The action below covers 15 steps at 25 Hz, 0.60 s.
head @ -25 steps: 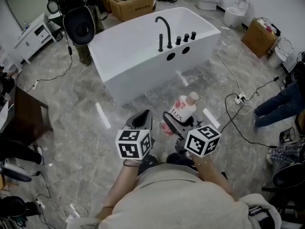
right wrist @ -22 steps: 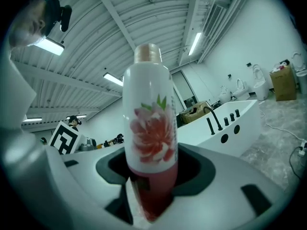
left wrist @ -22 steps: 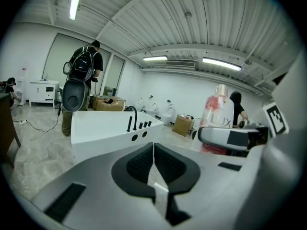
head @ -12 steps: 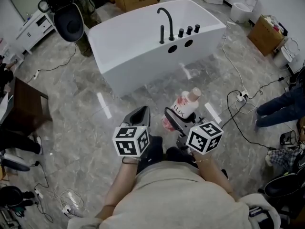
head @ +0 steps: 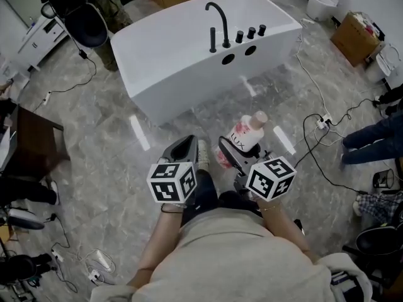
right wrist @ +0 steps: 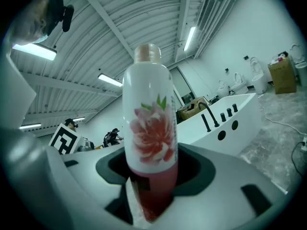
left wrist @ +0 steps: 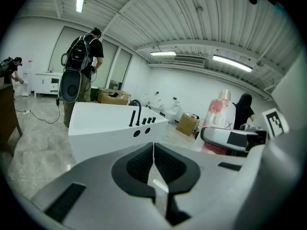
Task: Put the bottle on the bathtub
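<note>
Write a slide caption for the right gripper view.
Right gripper holds a flower-printed bottle near its base, white bathtub beyond.

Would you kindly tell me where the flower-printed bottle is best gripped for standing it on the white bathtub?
Grip the bottle across its lower body, from the side with jaws level, as the right gripper holds it. The walls run straight there, while the top narrows to a small cap; a low hold should keep it upright for the bathtub.
</note>
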Each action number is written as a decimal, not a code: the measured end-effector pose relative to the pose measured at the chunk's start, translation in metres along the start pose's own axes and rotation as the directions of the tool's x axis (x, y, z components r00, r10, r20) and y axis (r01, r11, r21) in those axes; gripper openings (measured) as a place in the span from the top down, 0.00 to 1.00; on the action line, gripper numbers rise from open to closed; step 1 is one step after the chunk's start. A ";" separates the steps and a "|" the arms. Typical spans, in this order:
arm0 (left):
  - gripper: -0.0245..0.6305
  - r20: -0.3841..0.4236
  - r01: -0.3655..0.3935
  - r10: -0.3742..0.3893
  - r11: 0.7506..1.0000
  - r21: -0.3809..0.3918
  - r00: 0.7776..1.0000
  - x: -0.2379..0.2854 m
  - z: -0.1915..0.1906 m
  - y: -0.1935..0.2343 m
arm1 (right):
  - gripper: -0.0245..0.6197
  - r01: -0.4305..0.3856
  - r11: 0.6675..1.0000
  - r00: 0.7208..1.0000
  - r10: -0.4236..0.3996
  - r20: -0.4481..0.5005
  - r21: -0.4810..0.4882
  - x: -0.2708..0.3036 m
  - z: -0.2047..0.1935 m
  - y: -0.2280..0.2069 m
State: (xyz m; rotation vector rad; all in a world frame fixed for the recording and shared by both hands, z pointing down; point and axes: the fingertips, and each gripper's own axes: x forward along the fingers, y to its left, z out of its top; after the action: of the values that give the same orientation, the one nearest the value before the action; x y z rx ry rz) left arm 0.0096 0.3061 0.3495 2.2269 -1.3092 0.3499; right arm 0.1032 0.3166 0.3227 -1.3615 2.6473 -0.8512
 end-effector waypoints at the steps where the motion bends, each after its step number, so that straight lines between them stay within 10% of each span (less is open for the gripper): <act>1: 0.95 -0.004 0.005 -0.005 1.000 -0.003 1.000 0.010 0.003 0.004 | 0.61 0.009 1.000 1.000 -0.009 0.008 0.004 0.007 0.004 -0.008; 15: 0.95 0.008 0.085 -0.085 0.996 0.009 0.996 0.169 0.142 0.104 | 0.61 0.045 0.999 0.999 -0.044 0.025 -0.028 0.191 0.103 -0.086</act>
State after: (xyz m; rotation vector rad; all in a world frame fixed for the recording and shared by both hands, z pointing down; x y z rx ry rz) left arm -0.0022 0.0626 0.3442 2.2854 -1.2152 0.3157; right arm 0.0789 0.0843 0.3159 -1.4331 2.6303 -0.7985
